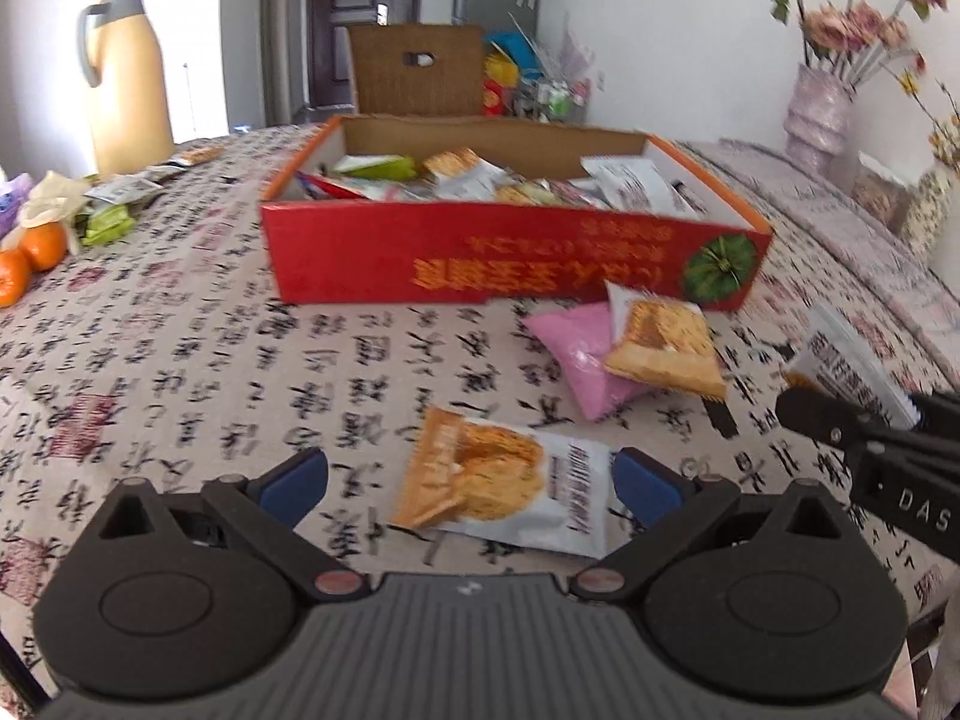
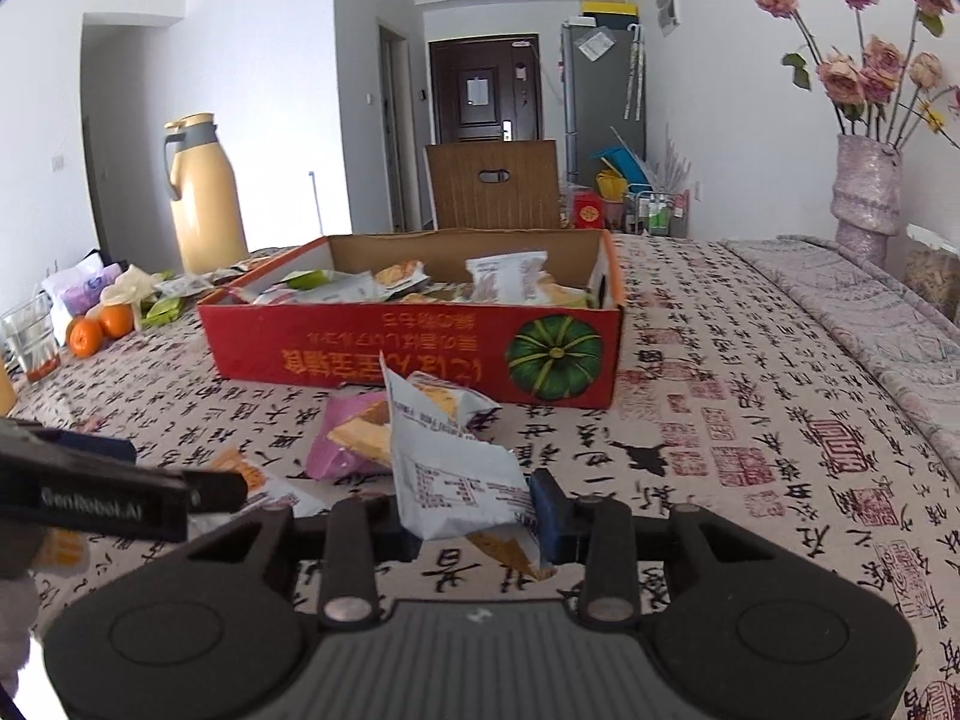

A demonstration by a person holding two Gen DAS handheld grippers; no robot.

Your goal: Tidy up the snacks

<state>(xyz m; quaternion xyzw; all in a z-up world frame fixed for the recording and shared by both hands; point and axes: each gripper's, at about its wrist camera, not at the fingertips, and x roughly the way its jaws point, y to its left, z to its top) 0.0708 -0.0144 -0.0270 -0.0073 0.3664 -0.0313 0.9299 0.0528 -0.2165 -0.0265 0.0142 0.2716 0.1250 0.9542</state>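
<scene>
Snack packet [image 2: 450,480] sits clenched upright in my right claw [image 2: 480,516], above the table [image 2: 720,420] before the red box [image 2: 414,354]. My left claw [image 1: 471,483] hangs released over another packet [image 1: 504,480].

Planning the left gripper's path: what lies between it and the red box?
In the left wrist view, a cracker packet sits between the open left gripper fingers; beyond lies bare tablecloth up to the red box.
</scene>
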